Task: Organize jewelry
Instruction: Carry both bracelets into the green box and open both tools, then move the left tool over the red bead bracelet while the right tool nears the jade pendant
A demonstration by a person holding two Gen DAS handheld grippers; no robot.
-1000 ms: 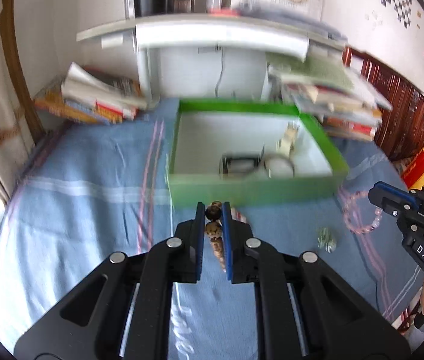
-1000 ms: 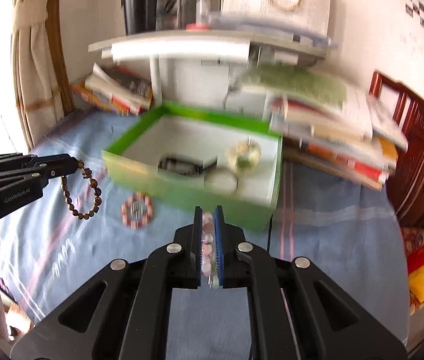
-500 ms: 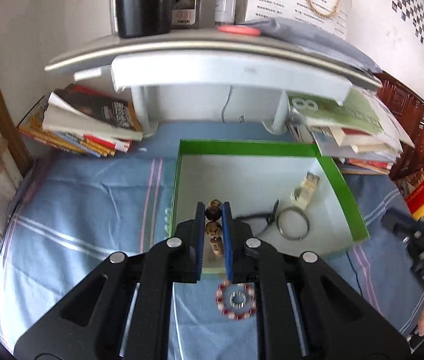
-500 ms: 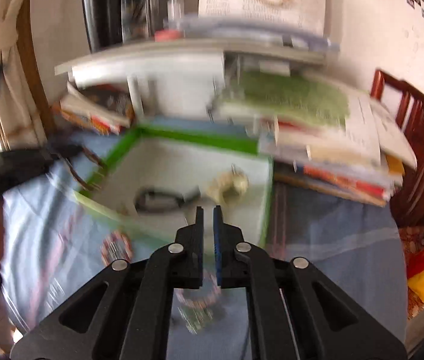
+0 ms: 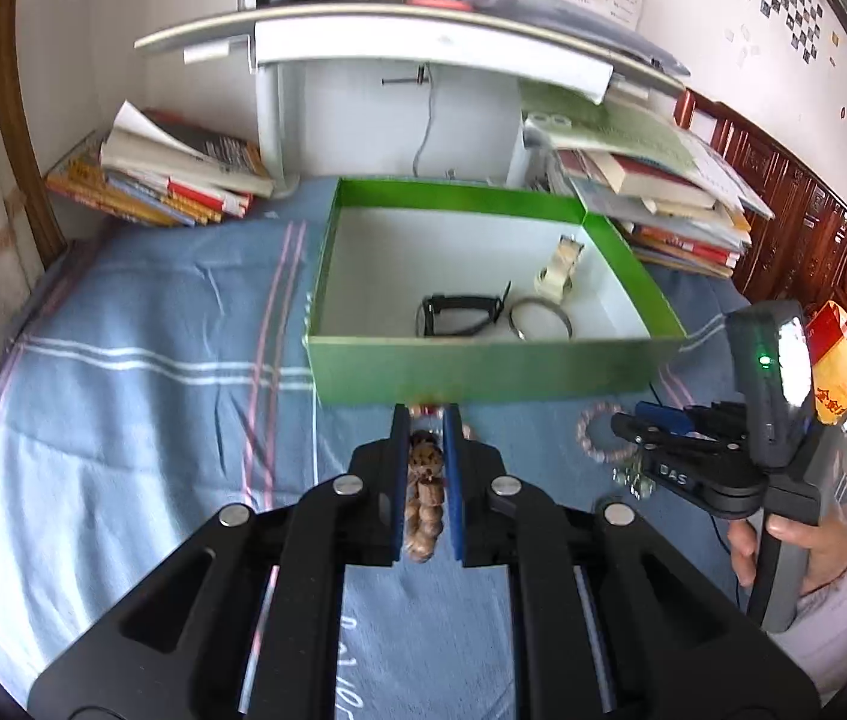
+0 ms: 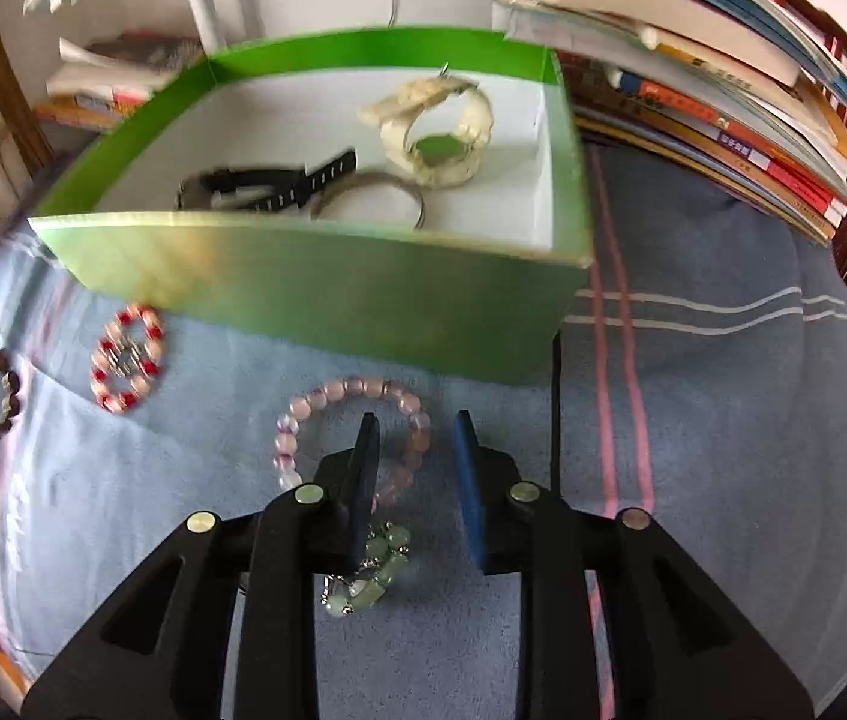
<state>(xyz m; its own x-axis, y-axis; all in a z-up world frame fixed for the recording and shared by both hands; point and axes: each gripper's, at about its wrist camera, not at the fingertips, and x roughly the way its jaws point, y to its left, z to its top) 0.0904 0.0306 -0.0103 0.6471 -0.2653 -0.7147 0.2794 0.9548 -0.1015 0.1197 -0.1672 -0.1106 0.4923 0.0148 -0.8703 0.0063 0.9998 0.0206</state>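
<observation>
green box (image 6: 315, 294) at twelve o'clock already holds black watch (image 6: 267, 186), white watch (image 6: 435, 144), bangle (image 6: 417, 204). outside on the blue cloth (image 6: 723, 420): red bracelet (image 6: 150, 354) at ten, pink bracelet (image 6: 357, 387) between my right gripper's (image 6: 414, 426) parted jaws, green beads (image 6: 375, 576) beneath. my left gripper (image 5: 426, 414) clamps brown beads (image 5: 423, 480).

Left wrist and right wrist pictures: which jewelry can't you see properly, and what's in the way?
- Brown bead bracelet: in the left wrist view, mostly hidden between the fingers of the left tongs; in the right wrist view, cut off by the left edge.
- Pink bead bracelet: in the left wrist view, partly covered by the right tongs.
- Pale green bead piece: in the right wrist view, partly under a tong finger, so its kind is unclear.
</observation>
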